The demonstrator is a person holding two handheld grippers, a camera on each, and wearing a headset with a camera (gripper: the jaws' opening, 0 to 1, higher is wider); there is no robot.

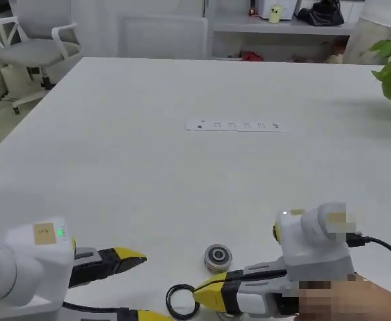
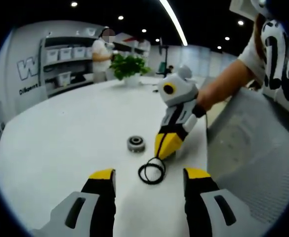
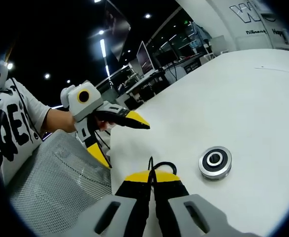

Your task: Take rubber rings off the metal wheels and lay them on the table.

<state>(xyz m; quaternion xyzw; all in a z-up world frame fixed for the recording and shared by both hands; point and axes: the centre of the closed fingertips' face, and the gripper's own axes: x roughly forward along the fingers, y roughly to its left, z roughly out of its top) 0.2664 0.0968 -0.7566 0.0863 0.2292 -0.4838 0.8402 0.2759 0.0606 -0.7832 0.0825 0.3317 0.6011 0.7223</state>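
We judge the task nearly finished. The one metal wheel we can see stands bare on the bench. Its black rubber ring is off it and lies just beside it, on our side. The right hand-held gripper has its jaws pressed together on the ring's edge. The ring seems to rest on the bench, though we cannot be sure it touches. What is left, as we read it, is to let go of it there. The left hand-held gripper is spread, holds nothing and points at the ring. As for writing, the wall carries a large "W" and a line starting "Diligent". The marks on the power strip are too small to read.
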